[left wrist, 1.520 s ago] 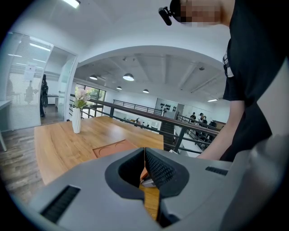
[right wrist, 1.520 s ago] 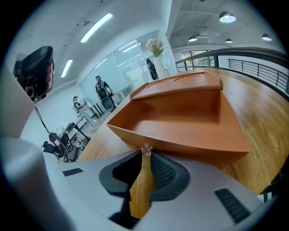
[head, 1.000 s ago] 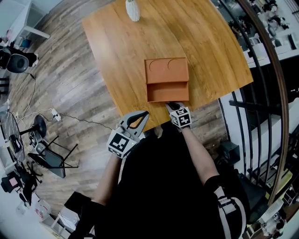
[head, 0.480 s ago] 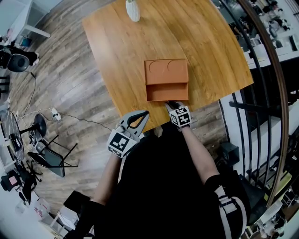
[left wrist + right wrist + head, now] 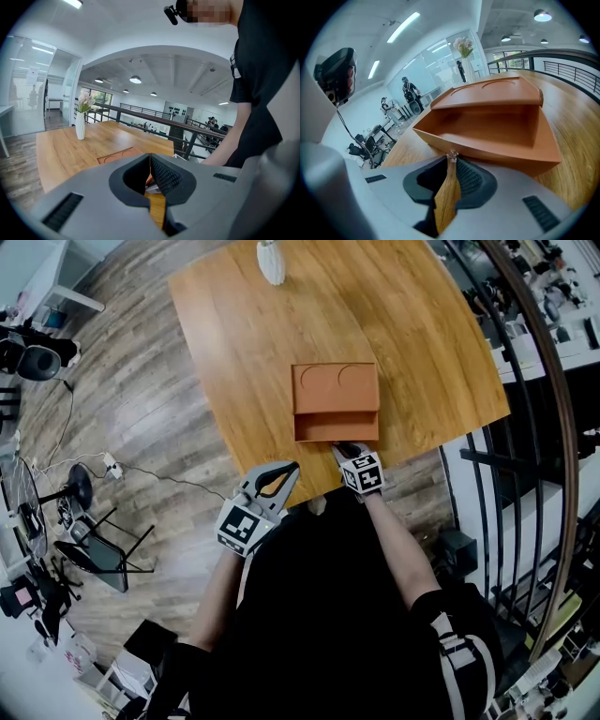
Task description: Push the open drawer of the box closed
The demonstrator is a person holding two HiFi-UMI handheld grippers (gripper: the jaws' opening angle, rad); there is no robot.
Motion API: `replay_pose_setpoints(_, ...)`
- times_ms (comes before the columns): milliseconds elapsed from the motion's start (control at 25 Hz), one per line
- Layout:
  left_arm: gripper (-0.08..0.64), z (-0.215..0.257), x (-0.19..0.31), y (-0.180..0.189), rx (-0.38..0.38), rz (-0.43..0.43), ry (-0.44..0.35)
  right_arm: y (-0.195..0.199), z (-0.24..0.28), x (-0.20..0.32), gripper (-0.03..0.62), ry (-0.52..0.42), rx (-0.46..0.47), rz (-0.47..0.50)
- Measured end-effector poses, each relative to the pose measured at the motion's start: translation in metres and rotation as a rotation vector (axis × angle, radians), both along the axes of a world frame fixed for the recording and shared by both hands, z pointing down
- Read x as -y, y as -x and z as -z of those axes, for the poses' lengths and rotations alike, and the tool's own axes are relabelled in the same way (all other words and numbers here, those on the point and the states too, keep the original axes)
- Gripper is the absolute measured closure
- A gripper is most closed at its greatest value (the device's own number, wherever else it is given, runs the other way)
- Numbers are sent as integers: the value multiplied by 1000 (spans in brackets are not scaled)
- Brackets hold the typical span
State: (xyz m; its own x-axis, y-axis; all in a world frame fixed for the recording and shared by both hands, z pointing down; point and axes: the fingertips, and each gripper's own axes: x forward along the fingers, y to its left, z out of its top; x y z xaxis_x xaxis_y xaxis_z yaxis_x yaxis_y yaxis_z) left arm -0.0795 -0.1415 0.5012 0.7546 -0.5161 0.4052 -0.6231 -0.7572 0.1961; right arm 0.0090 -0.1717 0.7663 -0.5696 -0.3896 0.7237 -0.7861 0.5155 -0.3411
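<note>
An orange box [image 5: 336, 385] lies on the wooden table [image 5: 244, 343], its drawer [image 5: 336, 426] pulled out towards me. In the right gripper view the drawer [image 5: 487, 126] is an empty open tray under the box's lid [image 5: 487, 93], with a small clear knob [image 5: 451, 155] on its front. My right gripper [image 5: 345, 447] is shut, and its tips [image 5: 451, 160] rest against that knob at the drawer front. My left gripper [image 5: 291, 468] hangs shut at the table's near edge, left of the drawer, holding nothing [image 5: 150, 155].
A white vase [image 5: 271, 261] with flowers stands at the table's far edge, also seen in the left gripper view [image 5: 80, 124]. A black railing [image 5: 525, 427] runs along the right. A chair [image 5: 103, 554] and cables lie on the floor to the left.
The drawer has slid a little way into the box, with the right gripper following its front. The left gripper has stayed in place.
</note>
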Motion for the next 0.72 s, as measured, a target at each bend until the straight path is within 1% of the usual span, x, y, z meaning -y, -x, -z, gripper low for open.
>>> replay_pose_setpoints(720, 537, -4, 19, -2, -8, 49, 7, 0, 1, 25, 517, 3, 25, 14)
